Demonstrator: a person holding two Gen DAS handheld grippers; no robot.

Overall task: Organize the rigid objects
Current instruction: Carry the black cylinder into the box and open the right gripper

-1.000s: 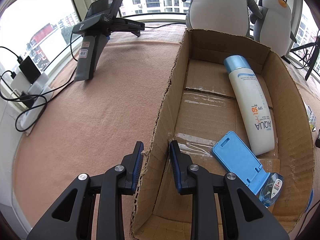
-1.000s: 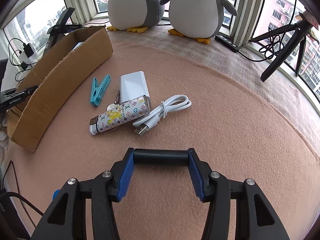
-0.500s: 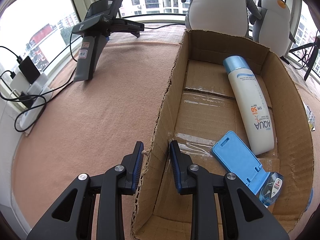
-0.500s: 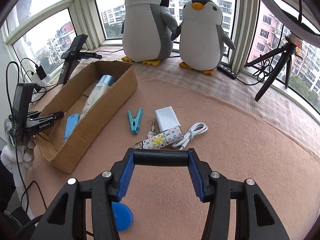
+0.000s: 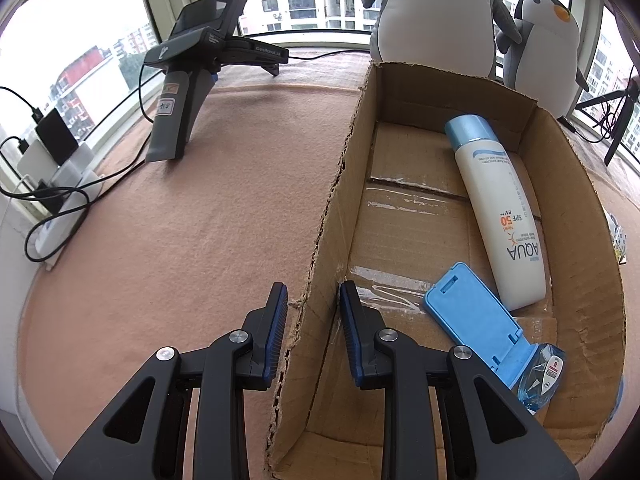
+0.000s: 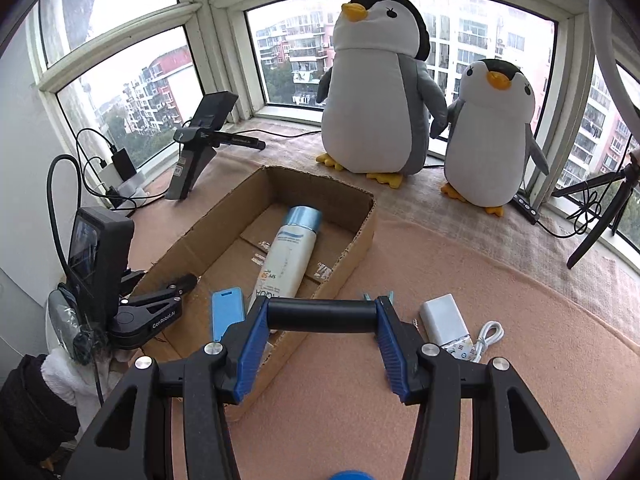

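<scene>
The left gripper (image 5: pixel 313 308) was clamped on the near left wall of the cardboard box (image 5: pixel 336 184), 1 pad outside and 1 inside the torn edge. In the right wrist view that same gripper (image 6: pixel 176 284) sat at 9 o'clock, gripping the box's rim, with a white-sleeved hand (image 6: pixel 68 372) below it.

The right gripper (image 6: pixel 320 316) was closed on a black cylinder (image 6: pixel 322 315), which spanned the gap between the 2 blue pads, and it hung above the box's near end.

Inside the box, a white sunscreen bottle (image 5: pixel 500 216) with a blue cap lay lengthwise along the right wall, cap toward 12 o'clock. Just beside its base lay a blue phone stand (image 5: pixel 472 320), and at 4 o'clock of that a clear blue item (image 5: pixel 542 372) with a label, touching the stand's lower end.

On the pink cloth (image 6: pixel 440 420) outside the box, at 3 o'clock of the right gripper, lay a white charger block (image 6: pixel 444 318), a patterned tube (image 6: pixel 460 350) only partly visible behind the finger, and a coiled white cable (image 6: pixel 490 338). The tips of a teal clothespin (image 6: pixel 378 297) showed just above the black cylinder.

At 12 o'clock 2 plush penguins (image 6: pixel 376 92) stood by the window.
</scene>
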